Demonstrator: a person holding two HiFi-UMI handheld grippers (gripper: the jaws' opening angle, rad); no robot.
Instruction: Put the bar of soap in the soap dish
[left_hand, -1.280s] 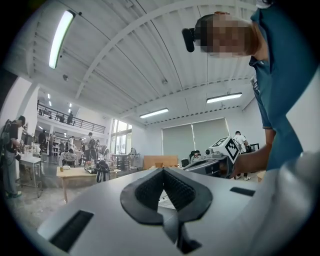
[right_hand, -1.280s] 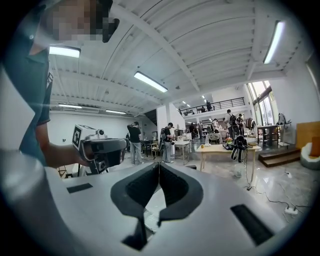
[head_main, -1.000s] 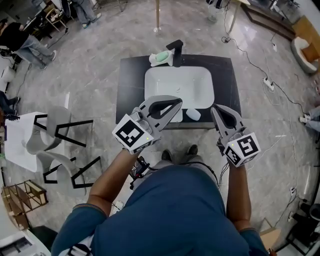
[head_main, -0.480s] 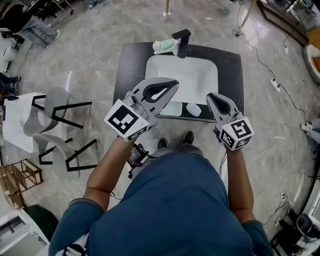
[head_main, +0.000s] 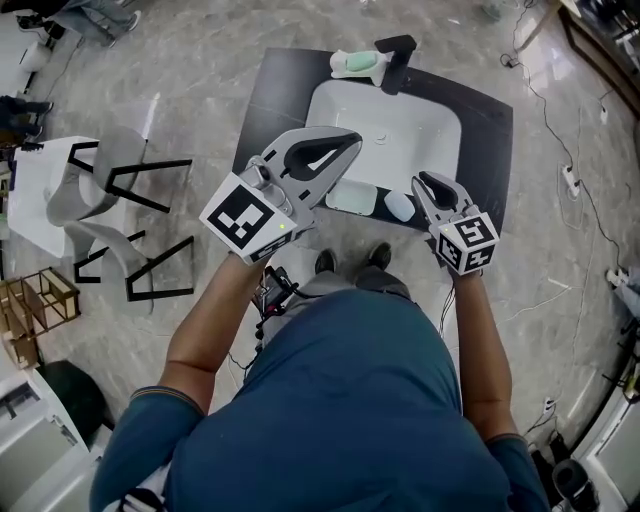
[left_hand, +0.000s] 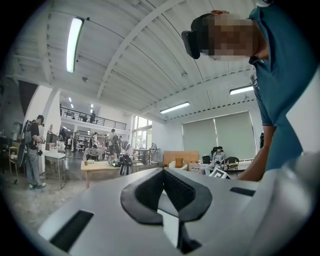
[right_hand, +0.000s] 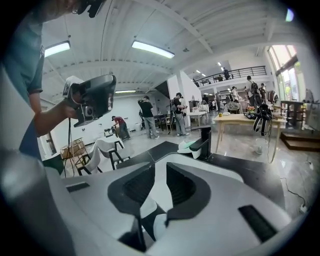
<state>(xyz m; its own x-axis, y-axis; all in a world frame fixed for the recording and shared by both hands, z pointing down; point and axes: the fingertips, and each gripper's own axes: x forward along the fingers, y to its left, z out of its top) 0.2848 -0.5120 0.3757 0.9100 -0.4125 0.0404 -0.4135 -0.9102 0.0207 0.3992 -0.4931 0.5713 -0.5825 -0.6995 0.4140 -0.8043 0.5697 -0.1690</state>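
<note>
A white oval bar of soap (head_main: 400, 206) lies on the dark counter's front edge, beside a pale green rectangular dish (head_main: 352, 197). My right gripper (head_main: 429, 182) hangs just right of the bar, pointing toward the faucet. Its jaws have just been opening and stand a narrow gap apart, with nothing gripped. In the right gripper view (right_hand: 159, 172) a white rounded shape (right_hand: 159, 226) shows low through that gap. My left gripper (head_main: 352, 141) is held level above the basin's left side, shut and empty (left_hand: 163, 172). A second white dish holding something green (head_main: 356, 64) sits beside the faucet.
A white basin (head_main: 390, 130) is sunk in the dark counter (head_main: 270, 110), with a black faucet (head_main: 397, 50) at its far rim. Grey chairs (head_main: 110, 215) stand to the left. Cables (head_main: 560, 150) run across the floor on the right. People and tables fill the room behind.
The right gripper has dropped to the counter's front edge, next to the white bar. The left gripper has drifted slightly over the basin's left side. The head view has tilted.
</note>
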